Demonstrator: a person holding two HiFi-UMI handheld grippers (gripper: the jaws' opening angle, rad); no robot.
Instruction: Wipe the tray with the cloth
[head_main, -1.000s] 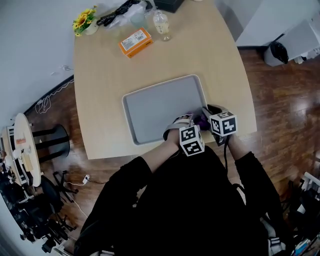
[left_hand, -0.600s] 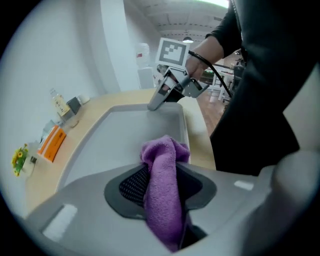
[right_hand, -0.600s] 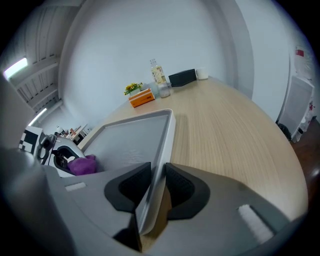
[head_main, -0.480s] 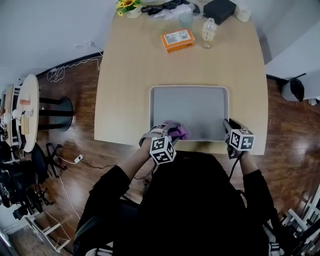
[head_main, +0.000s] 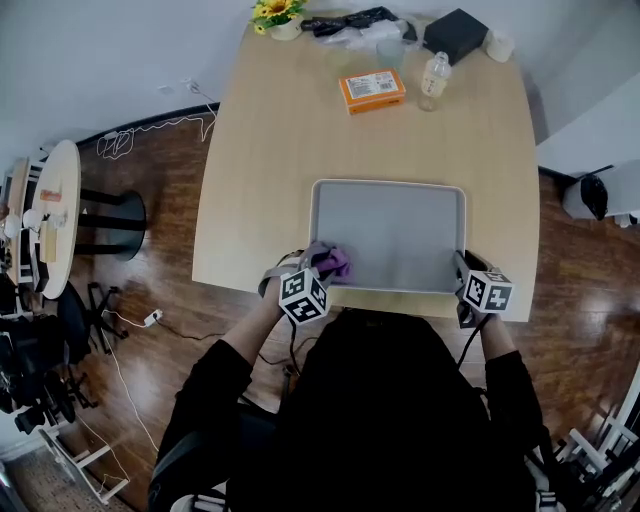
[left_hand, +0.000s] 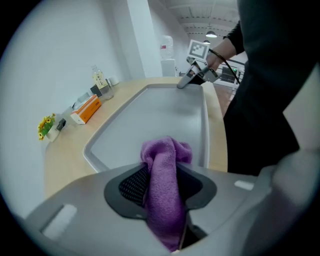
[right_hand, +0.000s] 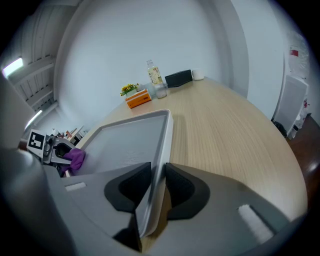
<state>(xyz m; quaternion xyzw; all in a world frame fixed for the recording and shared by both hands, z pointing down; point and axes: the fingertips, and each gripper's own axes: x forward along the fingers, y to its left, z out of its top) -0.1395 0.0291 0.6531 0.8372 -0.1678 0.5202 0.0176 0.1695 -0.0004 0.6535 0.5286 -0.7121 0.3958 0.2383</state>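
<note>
Cloth (head_main: 339, 263) in left gripper (head_main: 322, 260) at tray's (head_main: 390, 235) corner; right gripper (head_main: 462, 266) clamps rim.

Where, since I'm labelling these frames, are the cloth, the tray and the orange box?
cloth (left_hand: 167, 154), left gripper view, bunched top fold
tray (head_main: 390, 238), head view, bare floor
orange box (head_main: 371, 89), head view, top face

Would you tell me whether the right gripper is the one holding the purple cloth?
No, the right gripper has its jaws closed on the rim of the tray, while the purple cloth sits in the left gripper.
</note>
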